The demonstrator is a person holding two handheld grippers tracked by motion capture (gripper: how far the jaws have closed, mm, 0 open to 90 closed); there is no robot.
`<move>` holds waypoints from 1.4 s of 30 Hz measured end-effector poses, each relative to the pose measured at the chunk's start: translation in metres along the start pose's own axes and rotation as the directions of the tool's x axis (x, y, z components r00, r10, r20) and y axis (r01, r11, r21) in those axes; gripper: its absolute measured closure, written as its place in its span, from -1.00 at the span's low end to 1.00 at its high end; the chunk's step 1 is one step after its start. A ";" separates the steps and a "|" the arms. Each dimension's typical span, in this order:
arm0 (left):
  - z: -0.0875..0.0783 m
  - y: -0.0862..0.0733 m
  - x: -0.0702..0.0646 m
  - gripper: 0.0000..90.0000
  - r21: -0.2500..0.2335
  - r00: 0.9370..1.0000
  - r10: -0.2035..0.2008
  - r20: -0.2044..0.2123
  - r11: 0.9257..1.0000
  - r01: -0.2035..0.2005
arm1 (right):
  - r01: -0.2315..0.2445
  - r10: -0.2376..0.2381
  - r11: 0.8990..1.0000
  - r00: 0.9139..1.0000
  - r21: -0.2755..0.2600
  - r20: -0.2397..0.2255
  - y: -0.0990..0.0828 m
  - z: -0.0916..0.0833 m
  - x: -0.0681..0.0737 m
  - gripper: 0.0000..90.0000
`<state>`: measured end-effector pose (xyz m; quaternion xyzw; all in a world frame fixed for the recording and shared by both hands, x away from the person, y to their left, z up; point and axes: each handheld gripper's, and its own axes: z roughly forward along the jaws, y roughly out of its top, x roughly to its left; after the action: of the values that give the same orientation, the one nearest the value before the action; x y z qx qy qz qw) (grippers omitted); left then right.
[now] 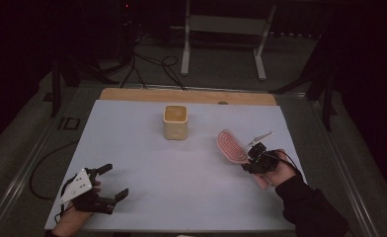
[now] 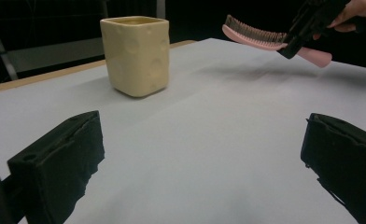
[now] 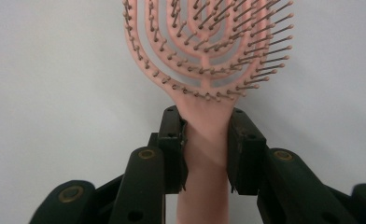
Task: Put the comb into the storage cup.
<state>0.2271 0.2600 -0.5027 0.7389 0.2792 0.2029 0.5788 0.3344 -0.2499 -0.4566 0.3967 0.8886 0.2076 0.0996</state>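
My right gripper (image 1: 251,157) is shut on the handle of a pink hairbrush (image 1: 231,146), held off the table at the right with the bristled head pointing up and left. In the right gripper view the pads (image 3: 174,144) clamp the hairbrush (image 3: 204,60) just below its vented head. The left gripper view shows that hairbrush (image 2: 253,37) raised above the white surface. A cream square cup (image 1: 175,121) stands upright at the table's middle back, and the cup (image 2: 135,53) is also ahead of my left gripper. My left gripper (image 1: 113,181) rests near the front left, open and holding nothing.
A white sheet (image 1: 181,173) covers the table, with a wooden strip (image 1: 186,95) along its far edge. Cables and a metal stand's legs (image 1: 223,44) lie on the floor beyond.
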 end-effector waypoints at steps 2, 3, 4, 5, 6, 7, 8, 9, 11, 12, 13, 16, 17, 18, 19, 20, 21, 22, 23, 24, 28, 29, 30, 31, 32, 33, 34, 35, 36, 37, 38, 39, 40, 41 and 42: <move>0.000 0.000 0.000 -1.00 0.000 1.000 0.000 0.000 1.000 0.000 | 0.003 -0.003 1.000 1.000 -0.029 0.002 0.004 -0.002 0.002 0.57; 0.000 0.000 0.000 -1.00 -0.001 1.000 -0.001 0.001 1.000 0.001 | 0.014 -0.014 0.999 1.000 -0.038 -0.004 0.007 -0.003 0.003 0.57; 0.000 0.000 0.000 -1.00 0.000 1.000 0.000 0.001 1.000 0.000 | 0.014 -0.015 0.998 1.000 -0.060 -0.004 0.009 -0.004 0.005 0.57; 0.000 0.000 0.000 -1.00 0.000 1.000 -0.001 0.001 1.000 0.001 | 0.017 -0.018 0.998 1.000 -0.067 -0.011 0.011 -0.005 0.006 0.57; 0.000 0.000 0.000 -1.00 0.000 1.000 -0.001 0.001 1.000 0.001 | 0.028 -0.029 0.996 1.000 -0.080 -0.012 0.014 -0.006 0.008 0.57; 0.000 0.000 0.000 -1.00 -0.001 1.000 -0.002 0.000 1.000 0.002 | 0.025 -0.027 0.995 1.000 -0.098 -0.016 0.016 -0.007 0.010 0.57; 0.000 0.000 0.000 -1.00 -0.001 1.000 -0.002 0.000 1.000 0.002 | 0.030 -0.032 0.994 0.999 -0.105 -0.016 0.019 -0.008 0.012 0.57; 0.000 0.000 0.000 -1.00 0.000 1.000 -0.002 0.001 1.000 0.002 | 0.043 -0.045 0.992 0.999 -0.123 -0.008 0.021 -0.009 0.014 0.57; 0.000 0.000 0.000 -1.00 -0.001 1.000 -0.003 0.001 1.000 0.003 | 0.052 -0.055 0.987 0.998 -0.150 -0.014 0.027 -0.012 0.018 0.57; 0.000 0.000 0.000 -1.00 -0.001 1.000 -0.003 0.001 1.000 0.003 | 0.064 -0.066 0.982 0.998 -0.175 -0.002 0.030 -0.013 0.021 0.57; 0.000 0.000 0.000 -1.00 -0.001 1.000 -0.004 0.001 1.000 0.004 | 0.074 -0.076 0.979 0.997 -0.191 -0.008 0.033 -0.015 0.022 0.57; 0.000 0.000 0.000 -1.00 -0.002 1.000 -0.008 0.000 1.000 0.008 | 0.098 -0.103 0.965 0.995 -0.243 -0.008 0.042 -0.019 0.029 0.57; 0.000 0.000 0.000 -1.00 -0.001 1.000 -0.008 0.001 1.000 0.008 | 0.105 -0.112 0.960 0.994 -0.259 -0.011 0.045 -0.021 0.031 0.57; 0.000 0.000 0.000 -1.00 -0.001 1.000 -0.009 0.001 1.000 0.009 | 0.109 -0.115 0.953 0.993 -0.284 -0.005 0.047 -0.022 0.033 0.57; 0.000 0.000 0.000 -1.00 -0.001 1.000 -0.009 0.001 1.000 0.009 | 0.113 -0.124 0.946 0.992 -0.302 -0.016 0.050 -0.024 0.035 0.57; 0.000 0.000 0.000 -1.00 -0.002 1.000 -0.008 0.001 1.000 0.008 | 0.114 -0.126 0.942 0.992 -0.315 -0.019 0.053 -0.025 0.038 0.57; 0.000 0.000 0.000 -1.00 -0.002 1.000 -0.008 0.001 1.000 0.008 | 0.118 -0.130 0.934 0.991 -0.336 -0.012 0.056 -0.026 0.040 0.57; 0.000 0.000 0.000 -1.00 -0.002 1.000 -0.009 0.001 1.000 0.009 | 0.120 -0.135 0.932 0.991 -0.343 -0.020 0.059 -0.027 0.042 0.57; 0.000 0.000 0.000 -1.00 -0.002 1.000 -0.009 0.001 1.000 0.009 | 0.120 -0.135 0.932 0.991 -0.343 -0.020 0.059 -0.027 0.042 0.57; 0.000 0.000 0.000 -1.00 -0.001 1.000 -0.009 0.002 1.000 0.009 | 0.128 -0.146 0.917 0.989 -0.378 -0.020 0.067 -0.028 0.046 0.57; 0.000 0.000 0.000 -1.00 -0.002 1.000 -0.011 0.001 1.000 0.011 | 0.138 -0.157 0.905 0.987 -0.403 -0.015 0.076 -0.029 0.051 0.57; 0.000 0.000 0.000 -1.00 -0.002 1.000 -0.010 0.001 1.000 0.010 | 0.145 -0.164 0.894 0.986 -0.424 -0.008 0.082 -0.030 0.054 0.57; 0.000 0.000 0.000 -1.00 -0.002 1.000 -0.010 0.001 1.000 0.010 | 0.139 -0.159 0.891 0.987 -0.433 -0.011 0.086 -0.031 0.055 0.57; 0.000 0.000 0.000 -1.00 -0.001 1.000 -0.011 0.001 1.000 0.011 | 0.139 -0.159 0.891 0.987 -0.433 -0.011 0.086 -0.031 0.055 0.57; 0.000 0.000 0.000 -1.00 -0.001 1.000 -0.011 0.000 1.000 0.011 | 0.138 -0.160 0.886 0.987 -0.443 -0.013 0.090 -0.031 0.056 0.57; 0.000 0.000 0.000 -1.00 -0.001 1.000 -0.011 0.000 1.000 0.011 | 0.137 -0.155 0.876 0.988 -0.462 -0.002 0.093 -0.032 0.057 0.57; 0.000 -0.001 0.000 -1.00 -0.001 1.000 -0.012 0.001 1.000 0.012 | 0.133 -0.152 0.870 0.988 -0.475 0.000 0.097 -0.033 0.057 0.57; 0.001 -0.001 0.001 -1.00 0.000 1.000 -0.011 0.001 1.000 0.011 | 0.132 -0.151 0.862 0.988 -0.490 0.000 0.101 -0.033 0.058 0.57; 0.001 -0.001 0.001 -1.00 -0.001 1.000 -0.011 0.001 1.000 0.011 | 0.124 -0.139 0.852 0.990 -0.509 0.008 0.105 -0.034 0.059 0.57; 0.001 -0.001 0.001 -1.00 -0.001 1.000 -0.012 0.002 1.000 0.012 | 0.117 -0.134 0.843 0.991 -0.525 0.004 0.108 -0.034 0.060 0.57; 0.001 -0.001 0.001 -1.00 -0.001 1.000 -0.012 0.002 1.000 0.012 | 0.116 -0.136 0.833 0.991 -0.541 0.003 0.112 -0.035 0.060 0.57; 0.001 -0.001 0.001 -1.00 -0.001 1.000 -0.012 0.002 1.000 0.012 | 0.102 -0.120 0.825 0.993 -0.556 0.003 0.116 -0.035 0.060 0.57; 0.001 -0.001 0.001 -1.00 -0.002 1.000 -0.013 0.003 1.000 0.013 | 0.096 -0.114 0.818 0.994 -0.566 0.005 0.120 -0.036 0.060 0.57; 0.000 -0.001 0.001 -1.00 -0.003 1.000 -0.013 0.002 1.000 0.013 | 0.084 -0.103 0.804 0.995 -0.589 0.001 0.127 -0.036 0.061 0.57; 0.000 -0.001 0.001 -1.00 -0.003 1.000 -0.012 0.002 1.000 0.012 | 0.084 -0.103 0.804 0.995 -0.589 0.001 0.127 -0.036 0.061 0.57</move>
<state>0.2274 0.2604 -0.5035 0.7365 0.2827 0.1991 0.5814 0.3658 -0.1393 -0.3682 0.2992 0.8006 0.4731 0.2137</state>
